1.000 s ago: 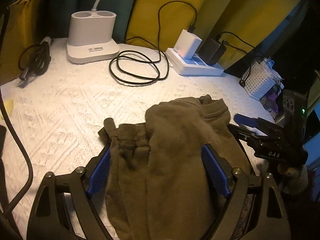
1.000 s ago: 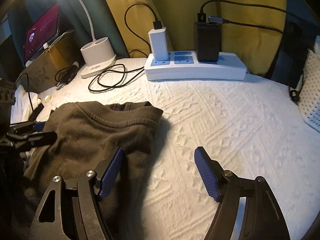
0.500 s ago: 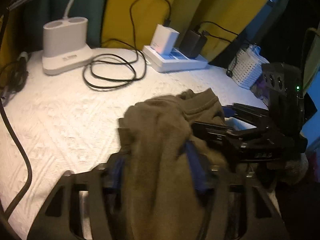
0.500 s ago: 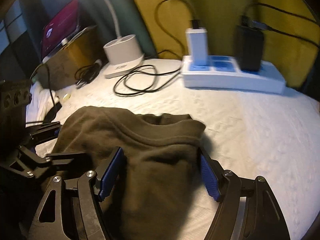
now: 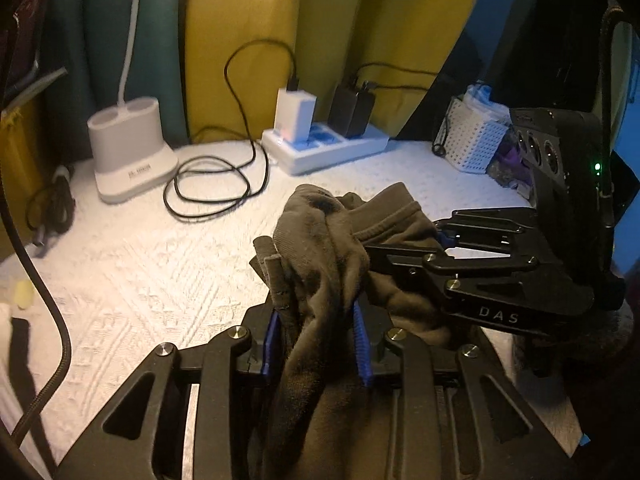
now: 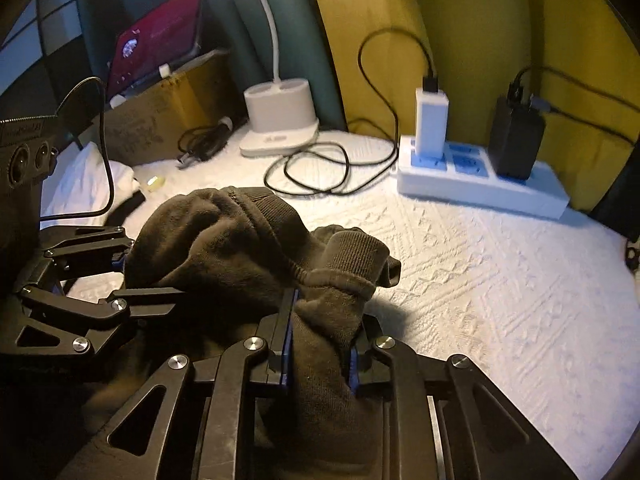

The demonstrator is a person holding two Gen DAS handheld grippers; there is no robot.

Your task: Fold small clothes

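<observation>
We read little: "DAS" in pale letters on the right gripper's (image 5: pixel 436 240) black body, seen from the left wrist; small print on the white lamp base (image 5: pixel 132 150) is too blurred to make out. Left to right behind the work we see a bundled dark cable (image 5: pixel 52 208), the lamp base, a loose black cord (image 5: pixel 212 184), a white power strip (image 5: pixel 324 148) carrying a white charger (image 5: pixel 295 114) and a black adapter (image 5: pixel 352 110), then a white perforated basket (image 5: pixel 474 142). The olive-brown garment (image 5: pixel 332 248) sits bunched on the white textured cloth (image 5: pixel 120 272). Our left gripper (image 5: pixel 316 344) pinches one fold of it; the right gripper pinches another, both fingers pressed into fabric.
</observation>
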